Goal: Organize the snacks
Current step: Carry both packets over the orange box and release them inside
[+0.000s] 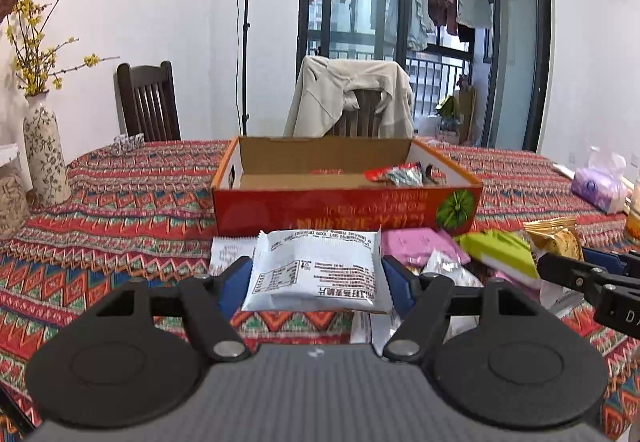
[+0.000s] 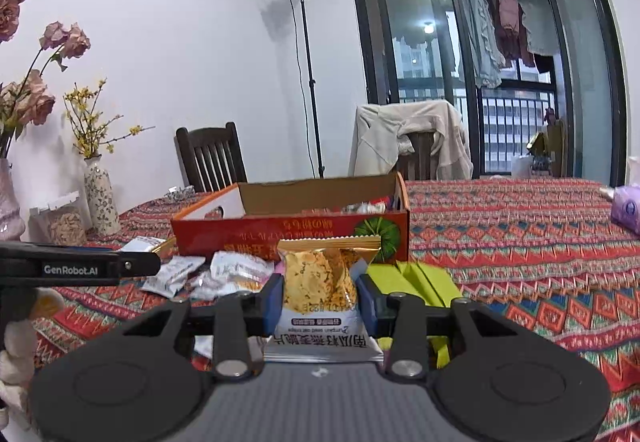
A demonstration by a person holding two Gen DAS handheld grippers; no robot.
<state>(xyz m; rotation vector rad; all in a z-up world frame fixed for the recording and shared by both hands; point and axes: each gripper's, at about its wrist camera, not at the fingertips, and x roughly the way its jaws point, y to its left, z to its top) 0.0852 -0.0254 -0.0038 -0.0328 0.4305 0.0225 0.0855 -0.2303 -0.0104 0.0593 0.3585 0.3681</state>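
My left gripper point(image 1: 316, 278) is shut on a white snack packet point(image 1: 316, 270), held above the patterned tablecloth in front of the red cardboard box point(image 1: 344, 207). My right gripper point(image 2: 320, 300) is shut on a crisp packet point(image 2: 320, 282) with a gold top edge; it also shows in the left wrist view point(image 1: 556, 238) at the right. The red box point(image 2: 296, 232) holds a few wrapped snacks point(image 1: 400, 175) at its right end. Loose packets lie in front of the box: a pink one point(image 1: 416, 244), a lime green one point(image 1: 500, 252) and white ones point(image 2: 176, 274).
A flowered vase point(image 1: 44, 157) and a jar point(image 2: 66, 228) stand at the table's left. A purple tissue pack point(image 1: 598, 187) lies at the right. Two chairs point(image 1: 148, 103) stand behind the table, one draped with a beige jacket point(image 1: 352, 97). A lamp stand point(image 2: 310, 81) is behind.
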